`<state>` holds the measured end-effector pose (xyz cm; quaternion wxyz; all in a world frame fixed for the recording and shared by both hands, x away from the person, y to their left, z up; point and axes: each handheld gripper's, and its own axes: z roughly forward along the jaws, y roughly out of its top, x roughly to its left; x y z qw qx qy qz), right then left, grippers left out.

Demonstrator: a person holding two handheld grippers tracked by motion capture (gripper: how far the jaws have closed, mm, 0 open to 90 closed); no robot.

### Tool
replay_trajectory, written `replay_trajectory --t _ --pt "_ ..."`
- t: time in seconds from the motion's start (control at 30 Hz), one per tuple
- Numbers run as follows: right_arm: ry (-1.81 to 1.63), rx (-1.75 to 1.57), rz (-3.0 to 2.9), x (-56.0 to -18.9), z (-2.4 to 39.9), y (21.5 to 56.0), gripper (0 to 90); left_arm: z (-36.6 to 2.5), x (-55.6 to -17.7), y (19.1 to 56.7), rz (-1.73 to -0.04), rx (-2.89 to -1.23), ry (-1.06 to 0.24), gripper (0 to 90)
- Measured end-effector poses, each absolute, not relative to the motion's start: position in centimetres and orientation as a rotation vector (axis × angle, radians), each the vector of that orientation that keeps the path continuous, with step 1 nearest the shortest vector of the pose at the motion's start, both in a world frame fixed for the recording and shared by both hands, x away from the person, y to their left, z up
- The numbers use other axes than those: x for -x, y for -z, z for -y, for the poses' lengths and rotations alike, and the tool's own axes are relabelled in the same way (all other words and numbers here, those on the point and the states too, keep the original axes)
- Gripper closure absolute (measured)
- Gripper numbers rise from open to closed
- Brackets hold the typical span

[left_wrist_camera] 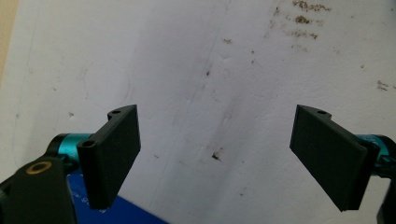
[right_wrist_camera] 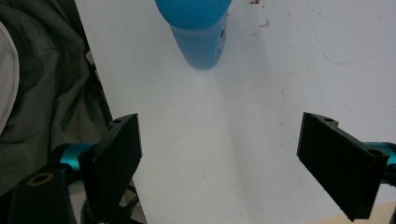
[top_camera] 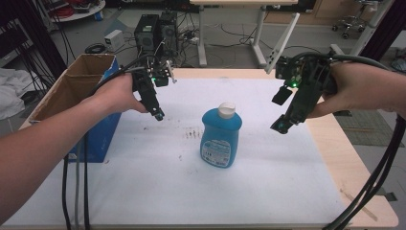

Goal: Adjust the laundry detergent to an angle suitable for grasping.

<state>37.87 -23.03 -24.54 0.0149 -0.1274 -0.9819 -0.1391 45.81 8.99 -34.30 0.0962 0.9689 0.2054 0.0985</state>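
Note:
A blue bottle with a white cap stands upright in the middle of the white table cover. My left gripper hangs above the cover to the bottle's left, pointing down. In the left gripper view, my left gripper has its jaws wide apart, with bare stained cover between them. My right gripper hovers to the bottle's right, tilted toward it. Wide-apart jaws also mark my right gripper in its own view, nothing between them, and the bottle stands farther ahead.
An open cardboard box with a blue side stands at the table's left edge, close to my left forearm. Cables trail off the right front corner. Dark stains mark the cover left of the bottle. Computers and desks stand beyond the far edge.

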Motion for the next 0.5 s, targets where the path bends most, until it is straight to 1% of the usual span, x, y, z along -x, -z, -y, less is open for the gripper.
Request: replay_trajectory --t 0.5 --pt "0.496 0.411 3.049 -37.99 23.59 24.2 13.4 -9.28 -45.77 34.19 -0.601 -2.884 -0.298 16.3"
